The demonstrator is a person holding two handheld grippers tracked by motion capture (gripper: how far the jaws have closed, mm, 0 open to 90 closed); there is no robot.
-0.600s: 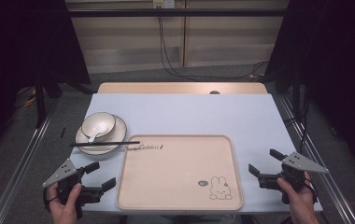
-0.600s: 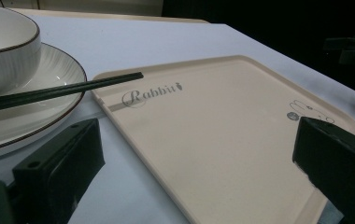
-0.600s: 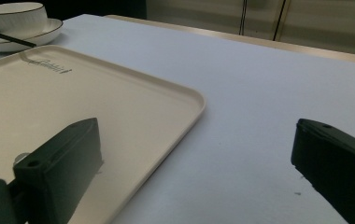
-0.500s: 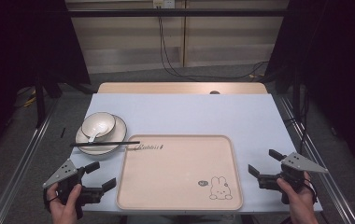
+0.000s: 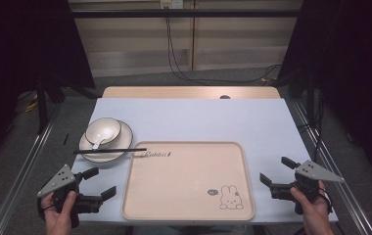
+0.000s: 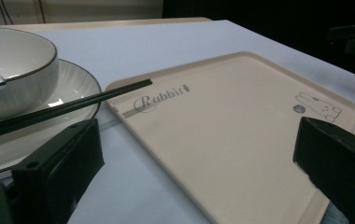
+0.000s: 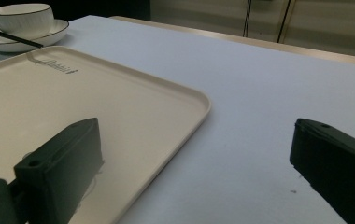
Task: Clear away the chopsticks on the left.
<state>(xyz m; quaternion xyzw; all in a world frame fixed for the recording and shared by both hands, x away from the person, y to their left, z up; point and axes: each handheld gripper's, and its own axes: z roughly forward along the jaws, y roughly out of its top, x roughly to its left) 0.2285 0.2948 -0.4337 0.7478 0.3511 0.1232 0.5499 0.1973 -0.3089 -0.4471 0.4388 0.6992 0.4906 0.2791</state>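
A beige tray (image 5: 189, 196) with a rabbit drawing and the word "Rabbit" lies at the table's front middle, bare of any load. To its upper left a white bowl (image 5: 103, 131) with a white spoon inside sits on a white plate (image 5: 92, 152). Black chopsticks (image 5: 109, 151) lie across the plate, tips over the tray's corner (image 6: 119, 91). My left gripper (image 5: 100, 183) is open, held low at the tray's left edge. My right gripper (image 5: 277, 171) is open near the tray's right edge, nothing between its jaws. The bowl (image 7: 24, 17) and plate (image 7: 54, 32) show far off in the right gripper view.
The pale blue table top (image 5: 213, 122) stretches behind and right of the tray (image 7: 119, 107). A wooden strip (image 5: 189, 92) runs along the table's far edge. Metal rails (image 5: 22, 166) flank both sides, and cables (image 5: 174, 54) hang behind.
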